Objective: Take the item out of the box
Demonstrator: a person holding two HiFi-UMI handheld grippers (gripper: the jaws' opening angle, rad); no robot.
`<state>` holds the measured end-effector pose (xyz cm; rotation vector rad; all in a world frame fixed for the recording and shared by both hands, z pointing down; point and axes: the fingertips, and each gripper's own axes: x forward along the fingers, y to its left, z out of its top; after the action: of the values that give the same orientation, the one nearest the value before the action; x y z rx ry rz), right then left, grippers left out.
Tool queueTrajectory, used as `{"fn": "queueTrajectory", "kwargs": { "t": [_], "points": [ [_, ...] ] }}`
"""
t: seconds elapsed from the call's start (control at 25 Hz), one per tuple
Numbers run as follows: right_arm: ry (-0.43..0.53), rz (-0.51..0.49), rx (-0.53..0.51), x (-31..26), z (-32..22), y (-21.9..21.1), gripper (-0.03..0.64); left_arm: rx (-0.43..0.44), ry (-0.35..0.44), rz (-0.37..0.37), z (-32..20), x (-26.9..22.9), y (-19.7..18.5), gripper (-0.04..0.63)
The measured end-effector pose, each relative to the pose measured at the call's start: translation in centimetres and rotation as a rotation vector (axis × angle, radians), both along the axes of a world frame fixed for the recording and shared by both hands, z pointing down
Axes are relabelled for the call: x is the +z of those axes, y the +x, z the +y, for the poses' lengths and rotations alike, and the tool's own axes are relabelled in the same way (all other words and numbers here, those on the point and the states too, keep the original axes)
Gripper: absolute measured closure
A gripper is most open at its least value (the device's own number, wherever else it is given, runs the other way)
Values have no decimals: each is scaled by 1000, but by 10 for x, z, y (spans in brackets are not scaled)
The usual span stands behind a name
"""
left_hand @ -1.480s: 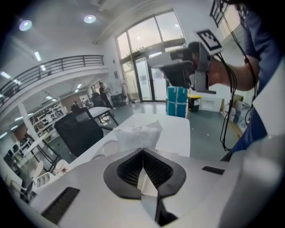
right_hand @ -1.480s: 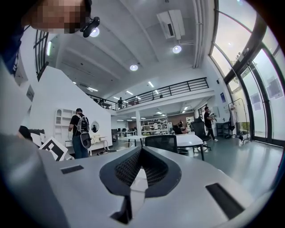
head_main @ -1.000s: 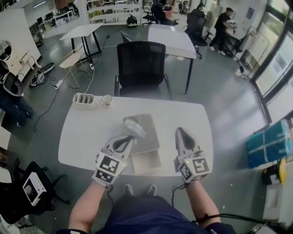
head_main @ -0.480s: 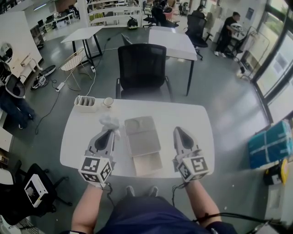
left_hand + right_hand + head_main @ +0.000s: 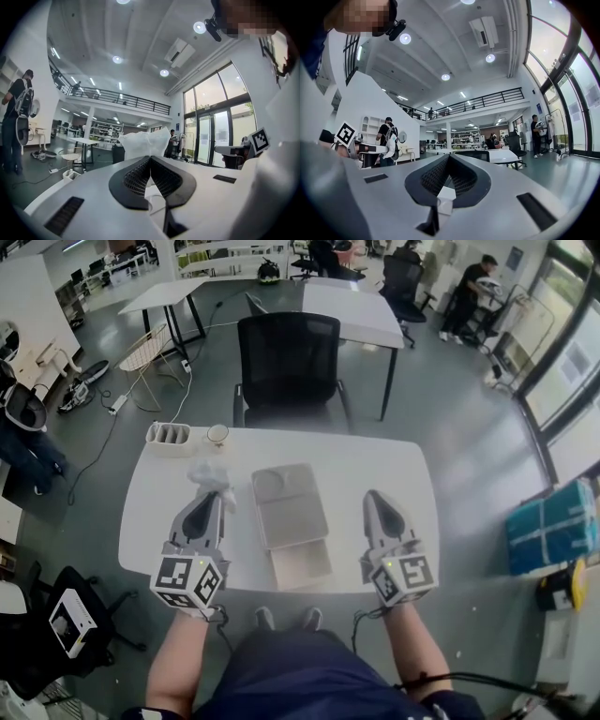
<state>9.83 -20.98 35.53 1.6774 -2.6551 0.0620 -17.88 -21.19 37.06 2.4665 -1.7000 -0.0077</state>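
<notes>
Grey-floored, the hall is open-plan with a railed mezzanine and tall windows. At its near end stands a white counter (image 5: 375, 465) with rounded corners, and a black chair (image 5: 286, 362) is pushed up to its far side. More tables and a few people stand further back.

A beige box (image 5: 289, 507) lies open in the middle of the counter. Its larger half is spread away from the person and has a round recess in the far left corner. Its smaller half (image 5: 302, 566) sits against the near edge, and both halves look empty from above.

The left hand-held gripper (image 5: 208, 495) points away from the person over the left part of the counter. Its jaws are pinched together on the item (image 5: 211, 476), a white crinkled bundle that sticks out past the tips. In the left gripper view the item (image 5: 143, 143) rises above the closed black pads of that gripper (image 5: 150, 159) as a translucent, creased sheet or bag. It is fully outside the box, just left of the larger half. Whether its underside touches the counter cannot be told.

The right hand-held gripper (image 5: 375, 498) rests level over the counter to the right of the box, apart from it. Its jaws are together with nothing between them, as the right gripper view shows (image 5: 449, 157).

At the far left corner sit a small white divided tray (image 5: 171, 437) and, just beside it, a cup (image 5: 217, 435). Both are near the item but apart from it.
</notes>
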Motion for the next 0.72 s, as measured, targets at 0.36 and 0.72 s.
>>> {"fn": "queueTrajectory", "kwargs": {
  "t": [0.36, 0.72],
  "points": [
    [0, 7, 39, 4, -3, 19, 609, -14, -23, -8, -1, 12, -6, 563],
    [5, 14, 62, 3, -4, 31, 609, -19, -30, -12, 0, 14, -9, 563]
  ]
}}
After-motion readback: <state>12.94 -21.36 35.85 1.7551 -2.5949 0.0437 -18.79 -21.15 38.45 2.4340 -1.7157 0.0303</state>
